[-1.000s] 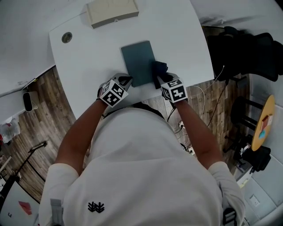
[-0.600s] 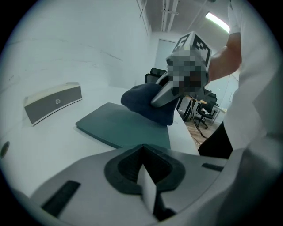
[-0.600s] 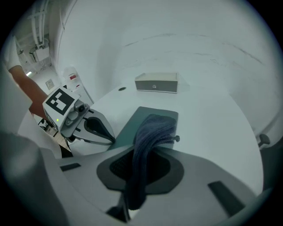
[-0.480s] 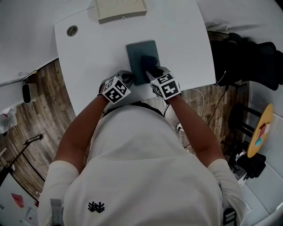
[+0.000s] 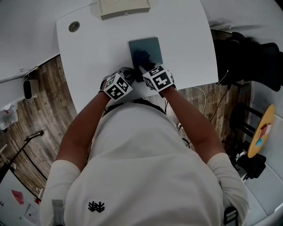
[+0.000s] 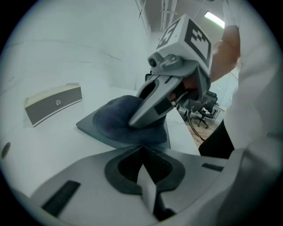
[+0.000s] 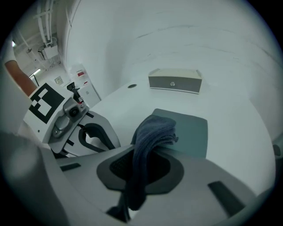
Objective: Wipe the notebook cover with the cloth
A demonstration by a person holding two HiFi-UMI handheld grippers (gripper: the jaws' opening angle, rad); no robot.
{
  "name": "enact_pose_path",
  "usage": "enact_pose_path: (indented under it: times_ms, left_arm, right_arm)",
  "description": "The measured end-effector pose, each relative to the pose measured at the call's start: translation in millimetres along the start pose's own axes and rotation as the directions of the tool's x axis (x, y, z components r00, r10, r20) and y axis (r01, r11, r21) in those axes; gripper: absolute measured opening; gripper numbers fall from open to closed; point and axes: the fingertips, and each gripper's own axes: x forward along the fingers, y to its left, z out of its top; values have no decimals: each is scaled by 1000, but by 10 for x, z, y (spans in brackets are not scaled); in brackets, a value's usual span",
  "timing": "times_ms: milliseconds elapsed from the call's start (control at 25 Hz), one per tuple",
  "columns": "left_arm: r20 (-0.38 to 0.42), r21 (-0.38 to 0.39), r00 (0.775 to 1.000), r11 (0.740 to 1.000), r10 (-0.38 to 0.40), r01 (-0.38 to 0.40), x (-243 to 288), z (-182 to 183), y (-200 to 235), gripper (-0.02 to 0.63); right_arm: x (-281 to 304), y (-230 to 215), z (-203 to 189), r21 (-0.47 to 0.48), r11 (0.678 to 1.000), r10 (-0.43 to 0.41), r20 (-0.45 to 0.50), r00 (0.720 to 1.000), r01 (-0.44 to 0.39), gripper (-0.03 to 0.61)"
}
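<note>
A dark teal notebook (image 5: 150,46) lies flat on the white table (image 5: 97,53). A dark blue cloth (image 5: 142,58) rests on the near half of its cover. My right gripper (image 5: 143,67) is shut on the cloth (image 7: 148,137), which hangs from the jaws onto the notebook (image 7: 191,128). My left gripper (image 5: 131,74) sits at the notebook's near left corner, shut with nothing between its fingers. In the left gripper view the right gripper (image 6: 148,108) presses down on the cloth (image 6: 112,115) lying on the notebook (image 6: 90,126).
A beige box (image 5: 124,8) stands at the table's far edge, with a round cable grommet (image 5: 74,26) to its left. The table's near edge runs just under both grippers. Black chairs (image 5: 247,57) stand on the wood floor at the right.
My right gripper has dragged the cloth leftward across the cover, from the notebook's right edge to its near middle. The left gripper has stayed at the near left corner.
</note>
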Motion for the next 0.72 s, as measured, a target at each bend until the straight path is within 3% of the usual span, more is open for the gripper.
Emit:
enact_pose_path:
  times_ms: [720]
  left_arm:
    - [-1,-2,1000,1000,-2,2,-23,-21,9,6]
  right_arm:
    - [-383,-931,-377,98,986,-130,-42,991,134,41]
